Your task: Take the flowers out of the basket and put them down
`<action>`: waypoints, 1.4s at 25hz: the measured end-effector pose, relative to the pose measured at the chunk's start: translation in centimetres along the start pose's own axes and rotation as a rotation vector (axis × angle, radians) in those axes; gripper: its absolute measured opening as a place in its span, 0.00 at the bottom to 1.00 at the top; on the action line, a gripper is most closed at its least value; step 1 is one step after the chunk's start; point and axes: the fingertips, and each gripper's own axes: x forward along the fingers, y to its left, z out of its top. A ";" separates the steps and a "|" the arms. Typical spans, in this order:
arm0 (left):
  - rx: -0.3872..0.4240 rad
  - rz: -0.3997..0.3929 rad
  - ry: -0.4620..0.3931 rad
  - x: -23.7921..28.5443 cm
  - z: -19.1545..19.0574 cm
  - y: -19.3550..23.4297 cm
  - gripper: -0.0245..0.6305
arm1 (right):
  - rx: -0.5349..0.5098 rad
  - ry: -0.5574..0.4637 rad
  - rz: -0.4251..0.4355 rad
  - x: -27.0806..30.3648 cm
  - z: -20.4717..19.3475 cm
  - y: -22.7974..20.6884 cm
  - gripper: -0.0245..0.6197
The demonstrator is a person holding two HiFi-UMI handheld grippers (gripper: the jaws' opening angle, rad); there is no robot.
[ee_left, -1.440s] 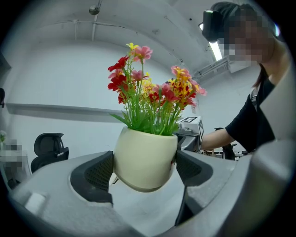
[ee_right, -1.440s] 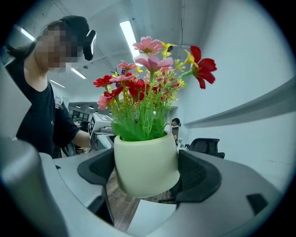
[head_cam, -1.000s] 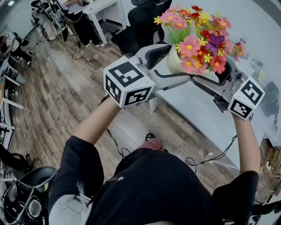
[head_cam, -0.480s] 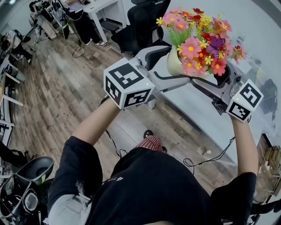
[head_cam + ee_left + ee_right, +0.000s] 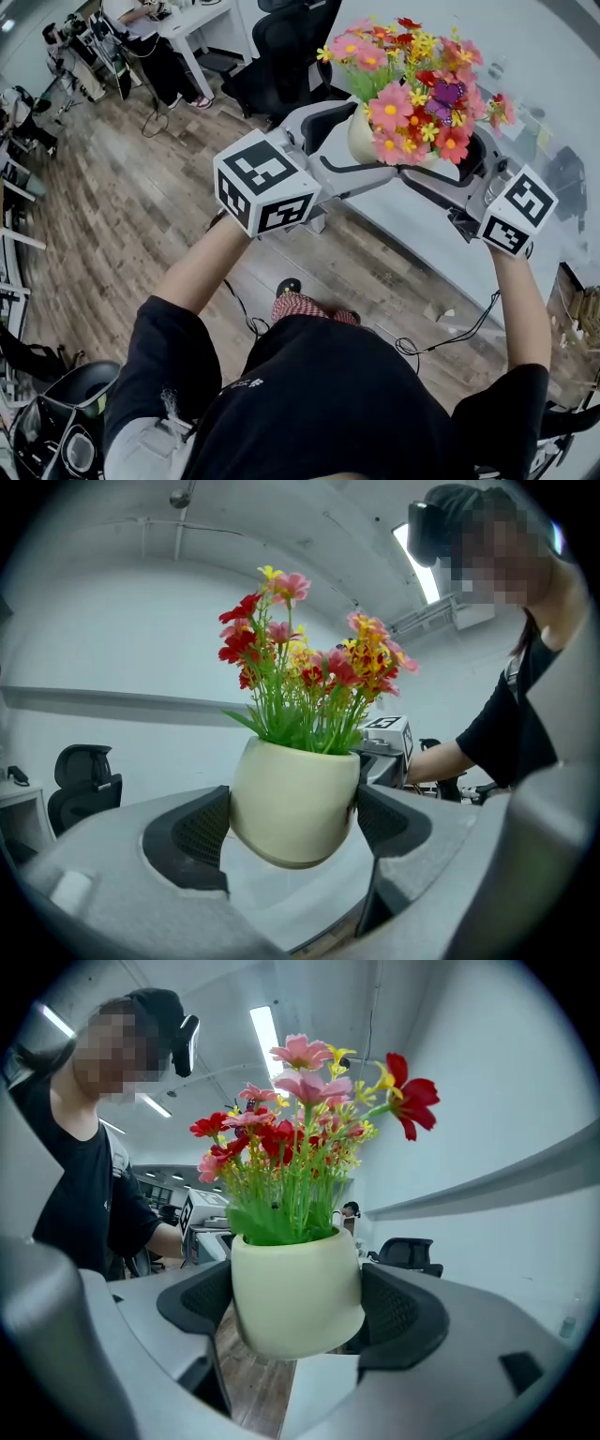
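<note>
The left gripper (image 5: 292, 829) is closed on a cream pot (image 5: 295, 789), one jaw pressed to each side of it. The right gripper (image 5: 298, 1307) clamps the same pot from the opposite side. The flowers (image 5: 412, 84) stand upright in the pot. It hangs in the air by the left edge of a white table (image 5: 422, 239), above the wooden floor (image 5: 141, 206).

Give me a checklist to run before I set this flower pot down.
1. Left gripper shut on the pot: ok.
2. Right gripper shut on it too: ok.
3. Flowers seated in the pot: ok.
4. Pot well over the white table: not ok, wood floor shows below it.
5. Landing spot free: cannot tell, the flowers hide it.
</note>
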 end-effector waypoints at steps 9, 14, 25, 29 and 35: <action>-0.003 -0.057 -0.006 -2.0 0.0 3.0 0.70 | 0.008 0.005 -0.055 3.4 0.6 -0.2 0.72; -0.007 -0.076 -0.017 -3.2 0.4 4.1 0.70 | 0.013 0.007 -0.075 4.9 1.4 0.0 0.72; 0.002 -0.125 0.000 -2.4 -0.1 5.0 0.70 | 0.027 0.001 -0.124 5.1 0.6 -1.0 0.72; 0.003 -0.141 0.000 -2.7 0.0 5.5 0.70 | 0.027 0.004 -0.139 5.7 0.8 -1.0 0.72; 0.009 -0.159 0.001 -2.7 -0.3 5.7 0.70 | 0.017 0.011 -0.157 5.9 0.6 -0.9 0.72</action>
